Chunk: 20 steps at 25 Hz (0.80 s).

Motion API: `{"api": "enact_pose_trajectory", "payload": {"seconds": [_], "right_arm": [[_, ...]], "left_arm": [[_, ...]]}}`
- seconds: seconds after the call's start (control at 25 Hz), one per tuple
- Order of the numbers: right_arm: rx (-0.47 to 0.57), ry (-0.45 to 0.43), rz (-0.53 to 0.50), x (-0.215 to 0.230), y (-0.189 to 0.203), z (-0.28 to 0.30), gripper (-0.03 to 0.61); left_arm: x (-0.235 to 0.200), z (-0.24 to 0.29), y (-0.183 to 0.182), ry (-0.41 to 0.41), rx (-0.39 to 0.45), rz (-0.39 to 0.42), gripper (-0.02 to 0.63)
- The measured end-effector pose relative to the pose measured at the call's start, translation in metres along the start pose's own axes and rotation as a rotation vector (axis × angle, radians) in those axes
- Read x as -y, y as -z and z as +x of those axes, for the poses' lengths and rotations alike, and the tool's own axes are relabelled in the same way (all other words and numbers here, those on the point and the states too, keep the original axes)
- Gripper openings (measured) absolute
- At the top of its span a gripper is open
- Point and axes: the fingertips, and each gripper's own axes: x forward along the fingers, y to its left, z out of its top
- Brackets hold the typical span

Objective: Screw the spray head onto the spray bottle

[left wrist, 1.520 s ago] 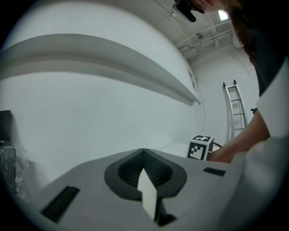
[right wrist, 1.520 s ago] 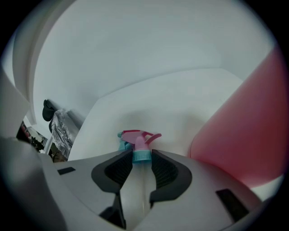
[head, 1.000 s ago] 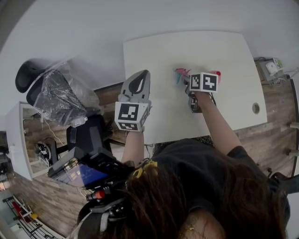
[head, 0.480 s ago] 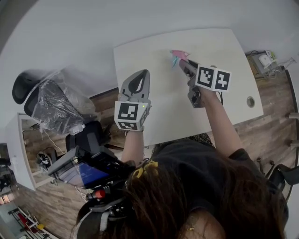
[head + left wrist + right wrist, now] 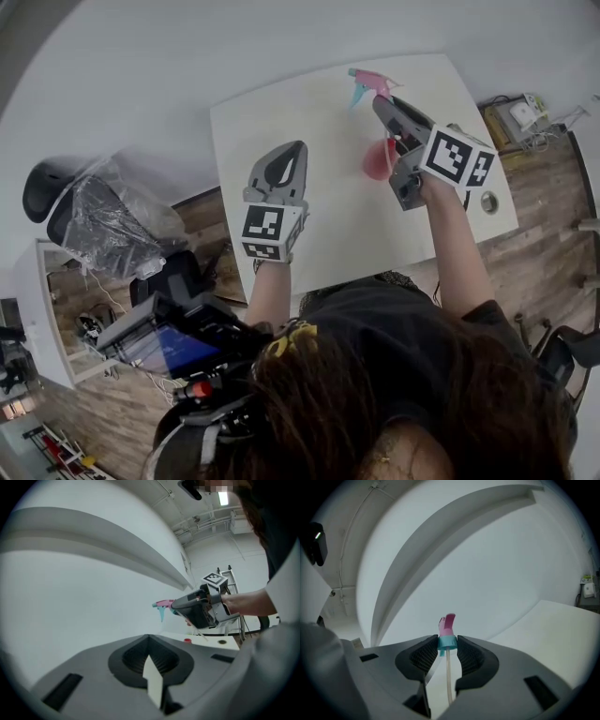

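My right gripper (image 5: 380,98) is shut on the spray head (image 5: 367,84), which has a pink top and trigger and a teal collar, and holds it in the air over the far side of the white table (image 5: 281,103). In the right gripper view the pads (image 5: 426,656) press the teal collar (image 5: 447,642), and the clear tube (image 5: 448,679) hangs down between them. A pink-red bottle (image 5: 378,159) stands on the table, partly hidden behind that gripper. My left gripper (image 5: 289,148) is shut with nothing in it, over the table's left half. Its own view shows its jaws (image 5: 149,638) together, with the right gripper (image 5: 199,609) beyond.
A round cable hole (image 5: 489,200) is near the table's right edge. A chair wrapped in plastic (image 5: 112,211) stands on the floor to the left, with a screen device (image 5: 155,347) below it. Cables and a plug box (image 5: 520,112) lie on the floor at the right.
My right gripper has lifted the spray head off the table and carried it further away. The pink-red bottle now shows beside it. The left gripper has stayed put.
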Motion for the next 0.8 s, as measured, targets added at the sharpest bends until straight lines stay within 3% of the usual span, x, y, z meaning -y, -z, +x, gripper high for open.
{"api": "enact_pose_trajectory", "payload": {"seconds": [0.24, 0.48, 0.68, 0.8], "right_arm": [[0.030, -0.044, -0.018, 0.008, -0.023, -0.014, 0.132], [0.029, -0.075, -0.029, 0.017, -0.034, -0.022, 0.132], [0.012, -0.100, -0.034, 0.025, -0.036, -0.025, 0.132], [0.009, -0.111, -0.033, 0.028, -0.038, -0.024, 0.132]], "left_arm": [[0.030, 0.025, 0.003, 0.032, 0.006, 0.008, 0.002], [0.066, 0.047, 0.012, 0.128, 0.049, 0.013, 0.002], [0.091, 0.061, 0.030, 0.201, 0.048, -0.008, 0.132], [0.103, 0.072, 0.045, 0.244, 0.014, -0.002, 0.324]]}}
